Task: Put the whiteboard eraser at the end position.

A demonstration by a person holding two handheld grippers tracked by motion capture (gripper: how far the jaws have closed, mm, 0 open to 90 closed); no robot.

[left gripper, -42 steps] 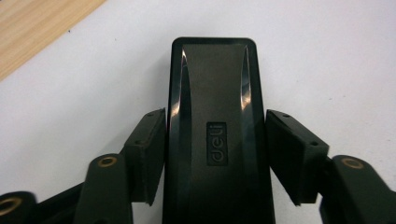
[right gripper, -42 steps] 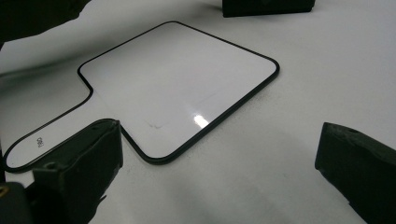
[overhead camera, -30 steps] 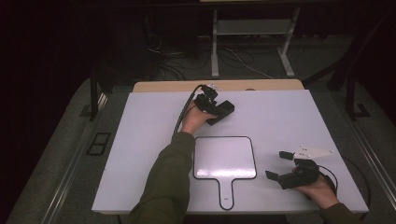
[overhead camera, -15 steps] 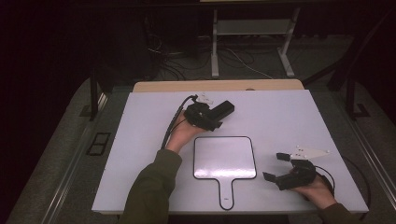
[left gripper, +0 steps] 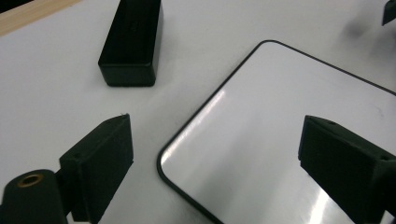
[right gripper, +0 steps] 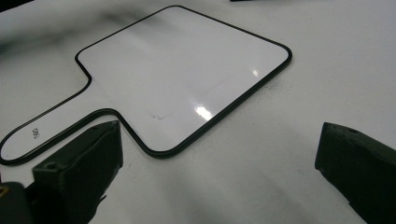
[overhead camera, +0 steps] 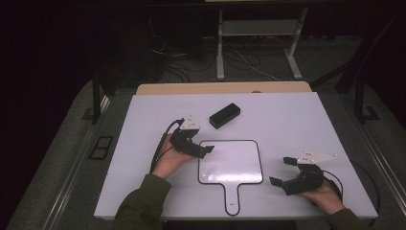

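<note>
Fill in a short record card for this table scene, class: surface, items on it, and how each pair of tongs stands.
surface: white table
item 1: black block, lying free toward the far edge
item 2: white paddle board, flat, handle toward the person
left tongs: jaws just opening, nothing between them, at the board's left edge
right tongs: open, empty, right of the board

A small black rectangular block (overhead camera: 224,115) lies flat and slantwise just above centre of the high view, untouched.
</note>
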